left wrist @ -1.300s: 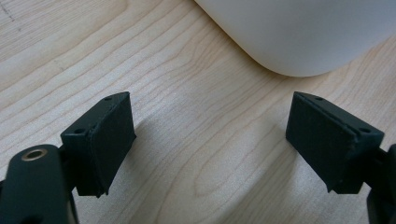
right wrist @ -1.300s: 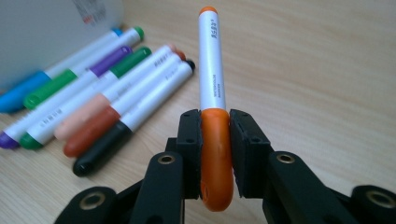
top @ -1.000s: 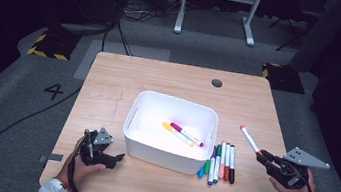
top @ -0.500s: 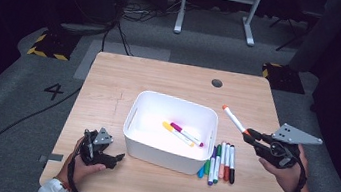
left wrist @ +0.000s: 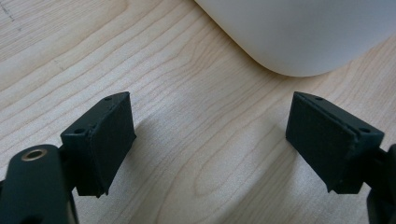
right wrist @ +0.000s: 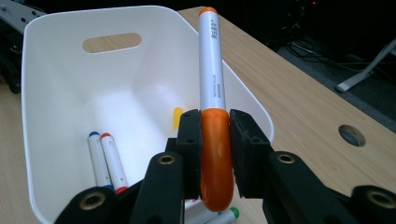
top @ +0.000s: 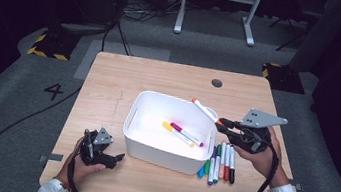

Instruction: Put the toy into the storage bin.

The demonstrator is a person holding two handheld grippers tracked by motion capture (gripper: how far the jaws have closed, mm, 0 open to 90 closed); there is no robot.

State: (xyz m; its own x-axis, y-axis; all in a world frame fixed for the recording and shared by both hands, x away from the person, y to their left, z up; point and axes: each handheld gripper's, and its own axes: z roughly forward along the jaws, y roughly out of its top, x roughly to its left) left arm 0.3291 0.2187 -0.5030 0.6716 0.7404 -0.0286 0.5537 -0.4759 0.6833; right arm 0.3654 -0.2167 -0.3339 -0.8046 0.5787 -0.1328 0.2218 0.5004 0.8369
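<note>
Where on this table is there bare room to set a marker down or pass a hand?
The far strip of the table beyond the white bin is bare up to the grommet hole; so is the left side, above the left gripper. It is crowded right of the bin: loose markers, right gripper.

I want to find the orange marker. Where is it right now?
In the high view the orange marker is on the right, pinched by its cap in the right gripper over the right rim of the white bin.
</note>
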